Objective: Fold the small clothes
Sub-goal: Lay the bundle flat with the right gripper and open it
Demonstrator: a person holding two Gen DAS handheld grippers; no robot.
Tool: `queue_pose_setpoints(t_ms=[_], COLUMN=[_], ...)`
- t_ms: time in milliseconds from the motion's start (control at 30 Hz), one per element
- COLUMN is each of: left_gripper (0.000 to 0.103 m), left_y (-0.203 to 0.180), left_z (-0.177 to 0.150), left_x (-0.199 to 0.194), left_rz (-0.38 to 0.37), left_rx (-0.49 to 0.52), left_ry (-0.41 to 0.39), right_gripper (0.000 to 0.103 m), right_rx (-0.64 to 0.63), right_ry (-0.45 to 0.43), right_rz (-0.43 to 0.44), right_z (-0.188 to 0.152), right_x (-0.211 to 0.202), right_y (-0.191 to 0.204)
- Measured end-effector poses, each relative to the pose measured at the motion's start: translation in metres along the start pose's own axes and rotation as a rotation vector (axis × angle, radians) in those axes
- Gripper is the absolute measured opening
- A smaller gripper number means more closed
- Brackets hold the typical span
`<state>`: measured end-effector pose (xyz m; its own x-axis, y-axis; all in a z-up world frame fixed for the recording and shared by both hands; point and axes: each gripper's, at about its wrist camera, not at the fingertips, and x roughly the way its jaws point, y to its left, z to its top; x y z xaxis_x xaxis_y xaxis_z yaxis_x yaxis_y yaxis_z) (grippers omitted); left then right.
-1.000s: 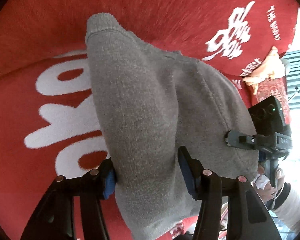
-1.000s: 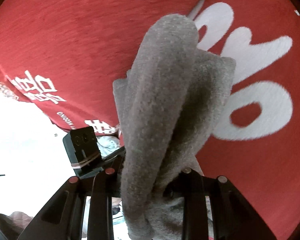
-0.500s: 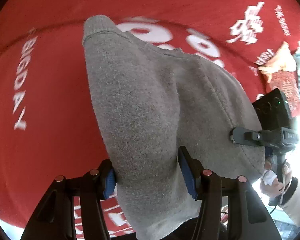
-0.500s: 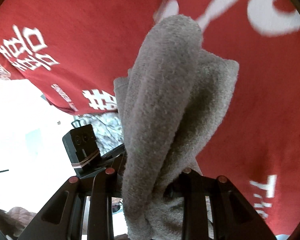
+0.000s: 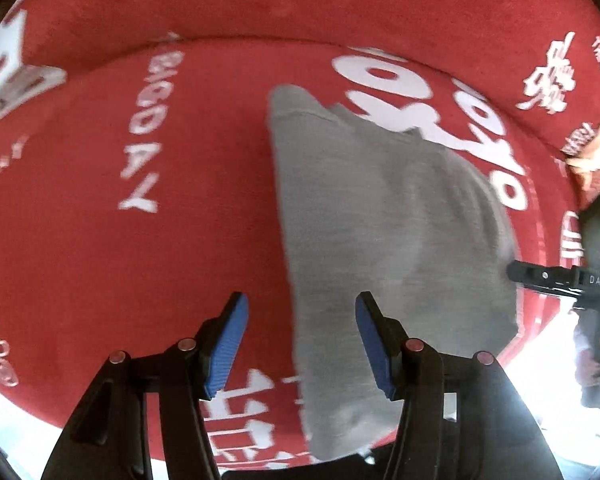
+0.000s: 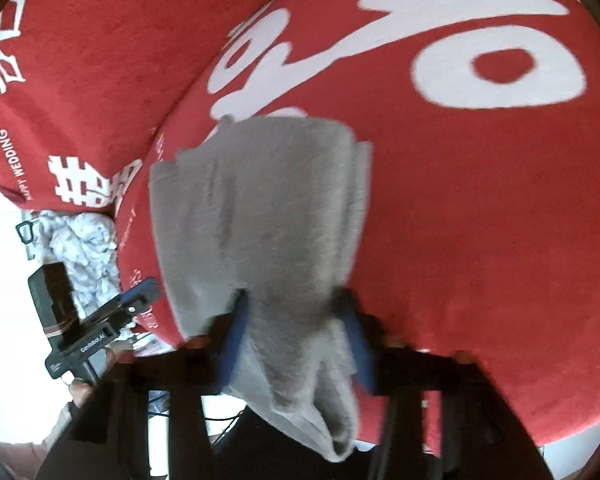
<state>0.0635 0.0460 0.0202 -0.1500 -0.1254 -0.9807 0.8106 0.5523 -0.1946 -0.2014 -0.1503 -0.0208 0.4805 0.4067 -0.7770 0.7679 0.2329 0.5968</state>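
A small grey knit garment [image 5: 384, 240] lies folded on the red cloth with white lettering [image 5: 140, 240]. My left gripper [image 5: 298, 344] is open; the garment's near edge lies between and just right of its blue pads [image 5: 226, 344], not pinched. In the right wrist view the same grey garment [image 6: 268, 208] lies bunched between my right gripper's [image 6: 294, 340] blue pads [image 6: 234, 332]. The jaws look parted a little around the fabric, and motion blur hides whether they still pinch it. The right gripper also shows at the right edge of the left wrist view [image 5: 560, 280].
A crumpled white patterned cloth [image 6: 80, 248] lies beyond the red cloth's edge at the left of the right wrist view. A tan crumpled item [image 5: 596, 144] sits at the far right. The left gripper's body [image 6: 84, 320] shows at lower left. Bright floor lies past the cloth edges.
The left gripper has opened and let go of the grey garment, which has dropped onto the red cloth. The right gripper's jaws have widened around it and both views have shifted.
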Motion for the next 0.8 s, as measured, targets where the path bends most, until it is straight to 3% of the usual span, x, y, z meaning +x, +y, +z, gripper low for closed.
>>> queue_pose_setpoints(t_ms=[100,133,200,367,500,600,800], left_gripper=[0.057,0.057,0.057,0.057,0.057,0.057,0.057], left_y=[0.000,-0.002,-0.006,-0.013,-0.013,-0.014,-0.016], left_z=[-0.002,-0.003,-0.004,-0.010,-0.012,-0.014,-0.018], left_x=[0.002,0.004,0.012,0.018,0.021,0.020,0.016], left_rz=[0.058,0.080,0.129,0.197,0.203,0.215,0.229], left_rx=[-0.011,-0.007,0.013,0.034,0.027,0.028,0.029], left_ry=[-0.009,-0.004,0.006,0.010,0.023,0.026,0.040], right_gripper=[0.018,0.012,0.012,0.012,0.012,0.012,0.011], right_rx=[-0.036,-0.064,-0.143,-0.174,-0.163,-0.192,-0.210], right_ry=[-0.013,-0.023,-0.045,-0.078,-0.124,-0.112,-0.028], right_rz=[-0.083,-0.146,-0.302,-0.341,-0.270,-0.242,-0.355], right_z=[-0.002,-0.001,0.004,-0.002,-0.022,-0.042,-0.057], right_x=[0.003,0.006,0.015,0.001,-0.017,-0.013,0.028], right_y=[-0.011,-0.007,0.006,0.012,0.027,0.044,0.043])
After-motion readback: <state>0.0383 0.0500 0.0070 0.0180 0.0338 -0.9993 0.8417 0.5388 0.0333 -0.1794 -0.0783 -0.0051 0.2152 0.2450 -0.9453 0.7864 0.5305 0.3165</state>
